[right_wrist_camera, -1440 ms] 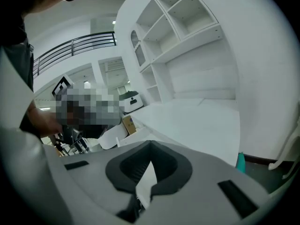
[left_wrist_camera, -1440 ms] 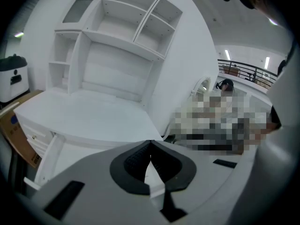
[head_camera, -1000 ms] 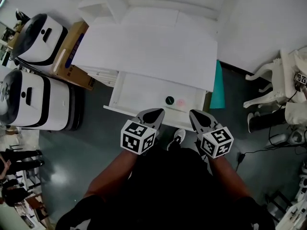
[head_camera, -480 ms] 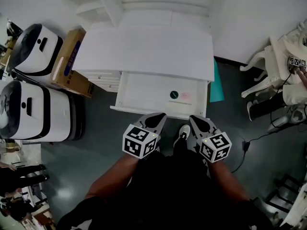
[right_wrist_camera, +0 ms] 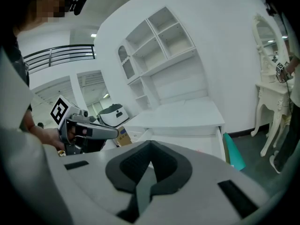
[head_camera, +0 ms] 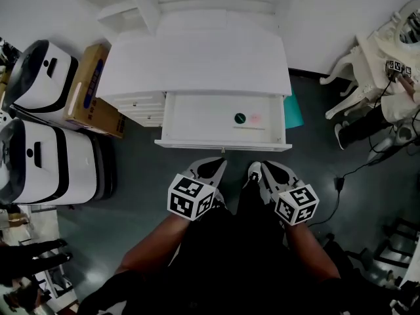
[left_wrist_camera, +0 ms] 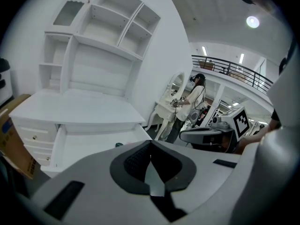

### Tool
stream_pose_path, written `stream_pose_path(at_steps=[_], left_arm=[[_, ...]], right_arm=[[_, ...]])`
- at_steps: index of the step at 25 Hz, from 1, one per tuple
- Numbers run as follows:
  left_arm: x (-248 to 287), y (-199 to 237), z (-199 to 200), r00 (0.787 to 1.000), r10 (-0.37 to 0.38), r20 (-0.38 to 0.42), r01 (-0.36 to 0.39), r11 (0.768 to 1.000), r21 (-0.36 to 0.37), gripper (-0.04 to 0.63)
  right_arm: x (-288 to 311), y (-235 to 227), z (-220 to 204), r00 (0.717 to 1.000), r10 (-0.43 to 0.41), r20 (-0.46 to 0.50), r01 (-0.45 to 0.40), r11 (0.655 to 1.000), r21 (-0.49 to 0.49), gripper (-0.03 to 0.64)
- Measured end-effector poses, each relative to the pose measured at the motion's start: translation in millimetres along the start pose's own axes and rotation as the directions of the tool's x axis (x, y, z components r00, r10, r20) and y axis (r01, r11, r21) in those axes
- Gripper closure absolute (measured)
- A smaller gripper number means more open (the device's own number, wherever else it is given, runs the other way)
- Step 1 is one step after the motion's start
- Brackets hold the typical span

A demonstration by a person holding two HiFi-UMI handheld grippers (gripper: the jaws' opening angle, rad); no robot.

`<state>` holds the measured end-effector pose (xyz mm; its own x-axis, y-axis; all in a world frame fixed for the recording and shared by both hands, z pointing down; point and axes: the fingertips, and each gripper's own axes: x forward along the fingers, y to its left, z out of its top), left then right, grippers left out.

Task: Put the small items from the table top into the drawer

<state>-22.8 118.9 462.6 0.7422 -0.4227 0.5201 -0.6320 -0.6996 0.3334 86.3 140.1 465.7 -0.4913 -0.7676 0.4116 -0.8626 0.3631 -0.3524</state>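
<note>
The likeliest slip from here, as I judge it, is a clumsy shove on the open drawer (head_camera: 197, 120). Its front rim lies near both jaw tips, and a push on one side only could skew it on its runners or send the loose items sliding to the back. A second risk is stopping too soon: the white tabletop (head_camera: 197, 58) looks bare in the head view, but a small pale thing on it would be hard to make out. The left hand-held gripper (head_camera: 213, 165) has its jaws pressed together with nothing between them, and the right hand-held gripper (head_camera: 270, 169) is the same. Both hang low in front of the person's body, just short of the drawer front, which lies at 12 o'clock from them. Two small items rest on the drawer floor, right of its middle and close beside each other. The dark green round item (head_camera: 240, 118) sits at about 1 o'clock from the left hand-held gripper and 11 o'clock from the right one. The pink item (head_camera: 254, 119) lies just beside it at its 3 o'clock. Neither hand-held gripper touches either item.
</note>
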Motion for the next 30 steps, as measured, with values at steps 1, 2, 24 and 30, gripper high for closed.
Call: stream_pose_path(at_steps=[1, 2, 24, 30], left_arm=[[-2.3, 0.0, -2.9, 1.000, -0.003, -0.005, 0.003, 1.000, 0.002, 0.592], [-4.3, -0.2, -5.4, 1.000, -0.006, -0.011, 0.006, 1.000, 0.004, 0.592], [19.7, -30.1, 19.7, 0.991, 0.112, 0.070, -0.109, 0.993, -0.039, 0.592], [32.5, -52.4, 13.1, 0.992, 0.116, 0.039, -0.115, 0.993, -0.036, 0.592]], right_arm=[[-2.3, 1.7, -0.2, 1.000, -0.007, 0.002, 0.007, 1.000, -0.006, 0.592], [-4.4, 3.7, -0.2, 1.000, -0.012, 0.002, 0.012, 1.000, -0.016, 0.592], [-26.2, -41.1, 27.2, 0.992, 0.101, -0.072, -0.108, 0.989, -0.100, 0.592], [-36.5, -51.3, 23.0, 0.988, 0.137, -0.075, -0.143, 0.987, -0.077, 0.592]])
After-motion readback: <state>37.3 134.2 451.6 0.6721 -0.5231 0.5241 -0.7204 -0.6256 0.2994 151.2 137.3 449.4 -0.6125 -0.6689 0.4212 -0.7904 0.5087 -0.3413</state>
